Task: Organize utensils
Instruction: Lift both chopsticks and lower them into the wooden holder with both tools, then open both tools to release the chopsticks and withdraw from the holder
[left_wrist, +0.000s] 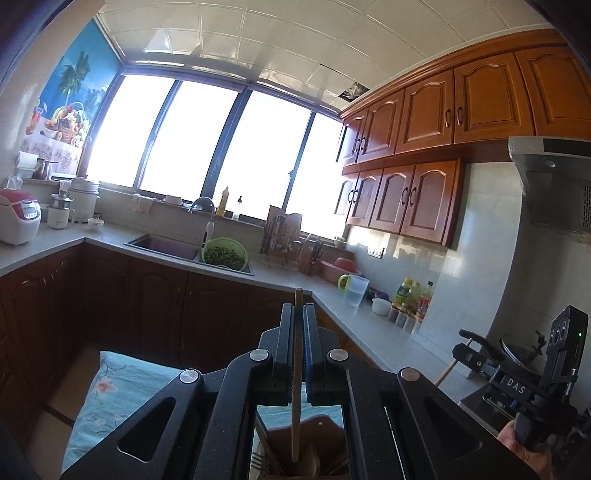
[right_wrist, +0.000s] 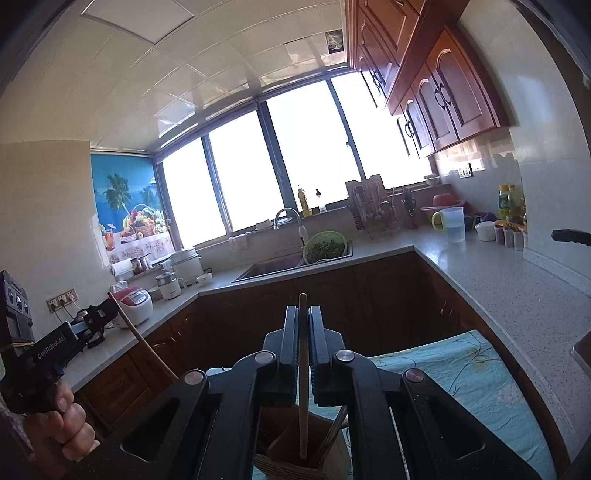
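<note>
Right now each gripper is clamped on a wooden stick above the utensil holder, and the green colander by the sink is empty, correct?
Not quite. The green colander holds leafy greens, as the right wrist view shows. The rest stands: left gripper and right gripper are each shut on a wooden stick above the utensil holder.

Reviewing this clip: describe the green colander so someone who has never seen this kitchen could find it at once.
Start at the big window, then drop to the sink set in the counter below it. The green colander sits at the sink's right end, beside the tap, filled with dark leafy greens. It is the only bright green slotted basket there; the dish rack further right is bare wire.
</note>
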